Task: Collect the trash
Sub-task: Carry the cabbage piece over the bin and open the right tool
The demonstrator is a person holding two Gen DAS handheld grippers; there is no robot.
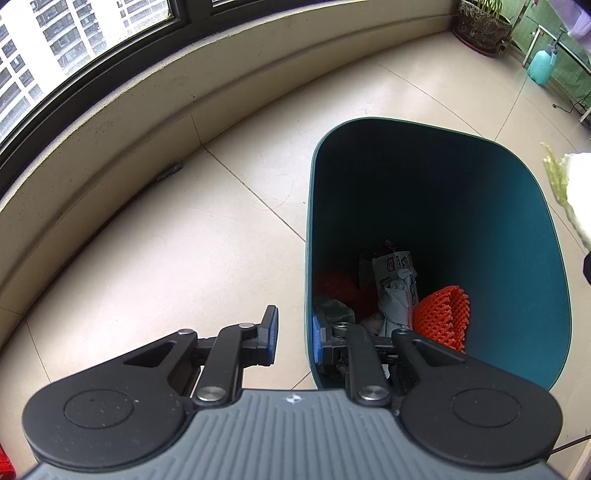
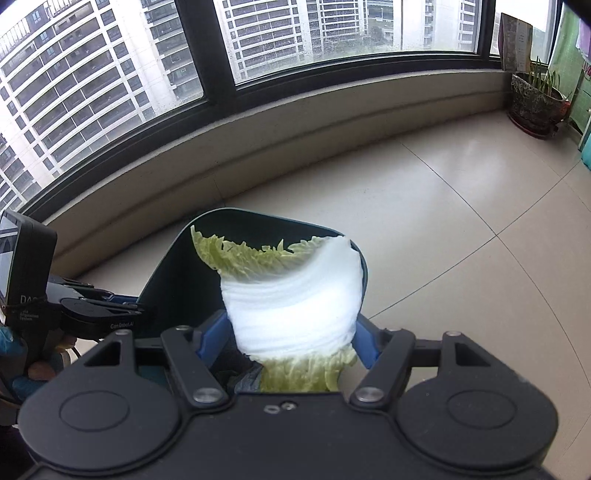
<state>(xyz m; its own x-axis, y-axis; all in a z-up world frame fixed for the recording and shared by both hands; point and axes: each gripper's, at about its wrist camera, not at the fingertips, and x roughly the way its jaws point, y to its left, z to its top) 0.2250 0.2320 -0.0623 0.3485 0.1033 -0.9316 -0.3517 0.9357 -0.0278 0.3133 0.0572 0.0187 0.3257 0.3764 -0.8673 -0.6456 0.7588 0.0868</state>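
A dark teal trash bin [image 1: 517,236] stands on the tiled floor; inside lie an orange mesh [image 1: 443,317] and a crumpled printed wrapper [image 1: 397,288]. My left gripper [image 1: 294,338] straddles the bin's near left wall, one finger outside and one inside, with a small gap around the rim. My right gripper [image 2: 288,332] is shut on a cabbage leaf [image 2: 295,302], white stem with green frills, and holds it over the bin [image 2: 173,280]. The leaf's edge also shows at the right of the left wrist view [image 1: 572,188]. The left gripper shows at the left of the right wrist view [image 2: 125,306].
A low beige wall [image 1: 147,110] under dark-framed windows curves behind the bin. A potted plant [image 1: 480,26] and a teal spray bottle [image 1: 541,64] stand at the far right. Beige floor tiles [image 2: 461,221] spread around the bin.
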